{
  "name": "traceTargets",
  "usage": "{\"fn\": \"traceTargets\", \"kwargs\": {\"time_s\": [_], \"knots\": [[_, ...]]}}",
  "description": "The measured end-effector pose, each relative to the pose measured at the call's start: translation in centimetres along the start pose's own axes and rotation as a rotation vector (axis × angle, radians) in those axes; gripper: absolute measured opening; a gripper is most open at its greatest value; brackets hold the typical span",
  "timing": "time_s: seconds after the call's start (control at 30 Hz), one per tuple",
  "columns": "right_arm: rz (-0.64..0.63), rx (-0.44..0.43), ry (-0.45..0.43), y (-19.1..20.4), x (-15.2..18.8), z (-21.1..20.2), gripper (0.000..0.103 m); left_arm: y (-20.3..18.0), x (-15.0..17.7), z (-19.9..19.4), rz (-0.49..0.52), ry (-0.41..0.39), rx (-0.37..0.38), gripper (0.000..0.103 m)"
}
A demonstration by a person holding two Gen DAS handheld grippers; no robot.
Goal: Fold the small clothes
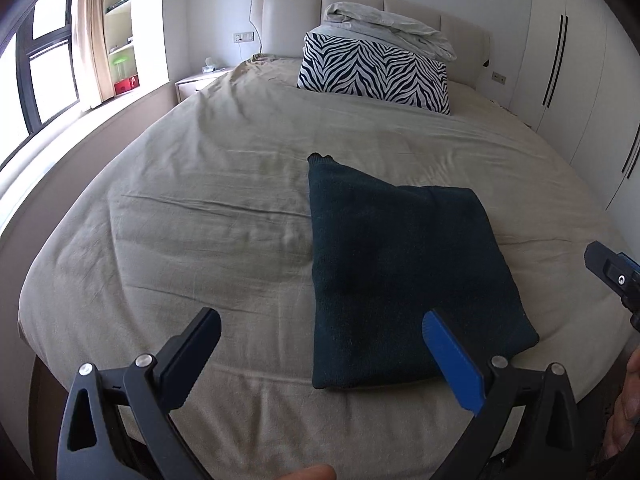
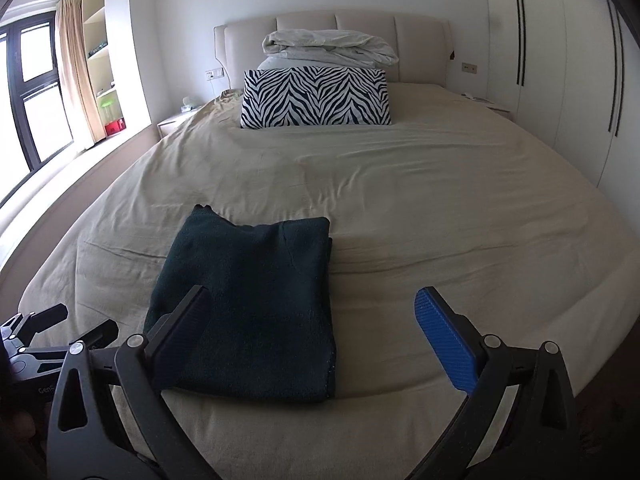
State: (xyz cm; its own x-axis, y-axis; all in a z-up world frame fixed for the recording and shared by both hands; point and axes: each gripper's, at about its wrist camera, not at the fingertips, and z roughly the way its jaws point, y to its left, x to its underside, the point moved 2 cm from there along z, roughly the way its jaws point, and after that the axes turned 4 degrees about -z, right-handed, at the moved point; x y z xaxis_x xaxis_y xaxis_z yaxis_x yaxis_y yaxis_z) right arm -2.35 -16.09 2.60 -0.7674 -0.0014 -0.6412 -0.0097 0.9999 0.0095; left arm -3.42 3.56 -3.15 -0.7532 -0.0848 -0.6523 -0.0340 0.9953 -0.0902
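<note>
Plainly, both pairs of tongs are held released, with nothing between their fingers. The left gripper (image 1: 322, 324) is seen from its own camera with one black finger and one blue-padded finger spread wide; the blue finger is seen in front of the near right corner of the garment, though contact cannot be judged. The right gripper (image 2: 314, 300) is likewise spread wide, its black finger seen in front of the near left part of the cloth and its blue finger over bare sheet. In the left wrist view a part of the right gripper is glimpsed at the right edge, and in the right wrist view the left gripper (image 2: 60, 328) is seen low at the left edge.

The dark green knitted garment (image 1: 396, 276) is laid folded on the beige bedsheet (image 1: 192, 216), near the foot of the bed and close to both grippers. It is folded into a rough rectangle, with a ribbed edge poking out at the far left corner and stacked layers visible along the right side.

Part of a hand (image 1: 624, 404) is seen at the lower right edge of the left wrist view.

On the left gripper's body the letters "Gen" can be read in the right wrist view; the rest is hidden.

Farther off, a zebra-striped pillow (image 2: 316, 98) is propped near the headboard (image 2: 332, 26), with a crumpled white duvet (image 2: 328, 48) behind it.
</note>
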Motion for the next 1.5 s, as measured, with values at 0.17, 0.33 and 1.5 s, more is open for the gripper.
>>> {"fn": "traceTargets", "kwargs": {"time_s": [0.17,0.33,1.5], "knots": [[0.005,0.015,0.103,0.6,2.1,3.6,0.103,0.7,0.4,1.1,-0.013,0.032,-0.008,0.103],[-0.006,0.023,0.167,0.8,3.5,5.7,0.103,0.9,0.8,1.6,-0.011,0.046,-0.02,0.103],[-0.008,0.014,0.22,0.9,4.3,5.5,0.103,0.9,1.2,1.8,-0.01,0.061,-0.027,0.103]]}}
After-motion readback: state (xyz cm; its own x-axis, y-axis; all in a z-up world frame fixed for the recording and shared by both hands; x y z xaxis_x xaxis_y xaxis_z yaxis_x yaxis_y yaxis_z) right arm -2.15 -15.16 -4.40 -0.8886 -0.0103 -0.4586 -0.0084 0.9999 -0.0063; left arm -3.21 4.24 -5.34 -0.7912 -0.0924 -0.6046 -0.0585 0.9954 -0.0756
